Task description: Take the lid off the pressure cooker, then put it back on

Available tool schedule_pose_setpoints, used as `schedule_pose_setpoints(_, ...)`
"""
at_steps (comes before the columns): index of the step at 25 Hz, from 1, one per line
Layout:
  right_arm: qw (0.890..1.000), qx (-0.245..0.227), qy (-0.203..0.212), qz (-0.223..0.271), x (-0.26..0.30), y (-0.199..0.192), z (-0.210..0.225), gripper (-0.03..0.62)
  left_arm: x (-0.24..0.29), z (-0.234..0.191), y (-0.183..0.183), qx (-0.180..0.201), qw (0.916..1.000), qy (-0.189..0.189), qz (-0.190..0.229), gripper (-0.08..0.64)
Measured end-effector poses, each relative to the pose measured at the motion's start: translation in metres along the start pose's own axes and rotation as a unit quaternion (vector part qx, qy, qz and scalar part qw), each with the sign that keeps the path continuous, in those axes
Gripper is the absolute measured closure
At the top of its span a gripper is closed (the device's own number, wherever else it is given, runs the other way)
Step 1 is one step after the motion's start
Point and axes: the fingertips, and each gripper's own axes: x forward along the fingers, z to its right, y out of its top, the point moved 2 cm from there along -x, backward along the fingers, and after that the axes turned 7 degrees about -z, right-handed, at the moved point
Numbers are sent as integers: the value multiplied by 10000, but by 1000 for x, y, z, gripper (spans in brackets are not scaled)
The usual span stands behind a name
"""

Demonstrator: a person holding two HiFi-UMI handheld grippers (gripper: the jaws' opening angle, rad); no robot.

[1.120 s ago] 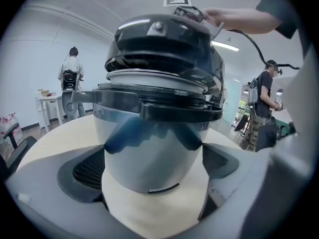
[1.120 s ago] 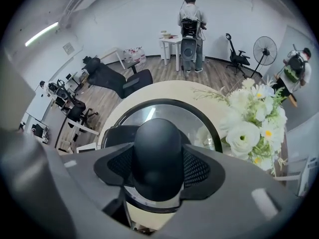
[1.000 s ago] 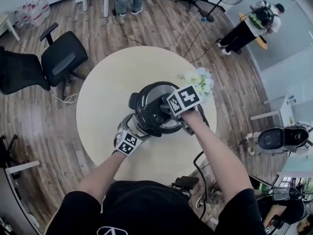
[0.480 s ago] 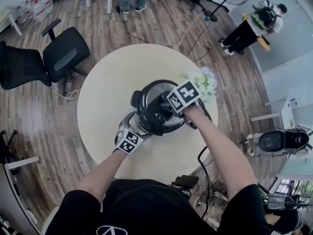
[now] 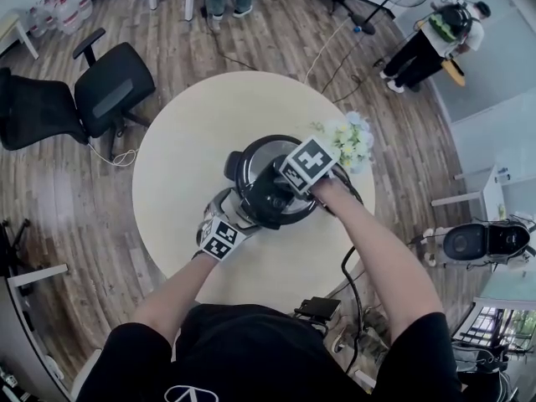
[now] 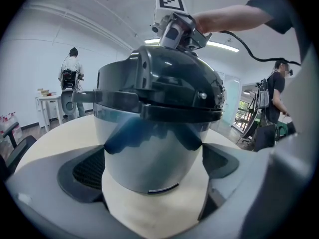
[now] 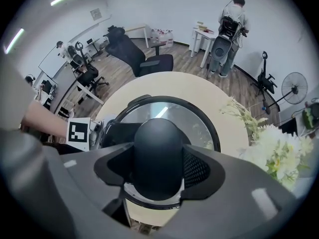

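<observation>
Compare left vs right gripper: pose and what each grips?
Left gripper comes in low from the side; right gripper points straight down from above. Left jaws clamp the cooker body; right jaws clamp the lid knob. Both are shut on something, neither empty.

Pressure cooker (image 6: 149, 158): silver rounded body, upright, near middle of round table (image 5: 180, 166), slightly toward its right edge. Lid (image 6: 172, 83): black, glossy reflective top inside dark rim, seated on cooker, roughly level, closed over body. Black handle arm juts out past body on one side. Black domed knob (image 7: 158, 153) at lid centre
</observation>
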Motion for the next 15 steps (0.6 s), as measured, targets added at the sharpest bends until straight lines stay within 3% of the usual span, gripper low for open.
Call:
schedule_pose_setpoints(8,9995,-307,10,20,1,-1,1,301,3,1,-1,13,10000,-4,1,-29)
schedule_pose_setpoints(15,9955,-950,-14,-21,2,-3,-2,299,3,0,1,28,10000,-11,11,-29)
